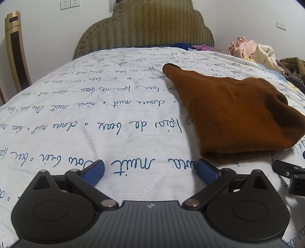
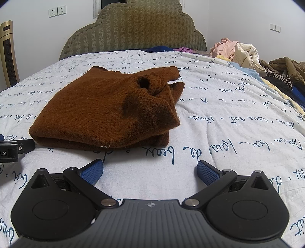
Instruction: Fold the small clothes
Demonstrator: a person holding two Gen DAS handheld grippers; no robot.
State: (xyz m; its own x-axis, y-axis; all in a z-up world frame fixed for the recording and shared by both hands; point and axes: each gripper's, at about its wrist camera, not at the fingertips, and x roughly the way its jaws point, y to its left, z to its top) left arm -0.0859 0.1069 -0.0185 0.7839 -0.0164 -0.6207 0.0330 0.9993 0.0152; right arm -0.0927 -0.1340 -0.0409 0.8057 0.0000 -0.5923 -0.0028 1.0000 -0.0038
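1 folded brown sweater (image 2: 106,110), 2 wide-spread grippers (image 1: 150,172) (image 2: 150,171)

Bed cover (image 1: 95,106): white, blue cursive script, lightly creased. Far end: padded olive headboard (image 1: 144,24). Far left: gold tower fan (image 1: 16,51) against white wall; double wall socket (image 1: 70,3) above. Far right on bed: heap of pink and cream laundry (image 2: 236,50), darker garments beside it.
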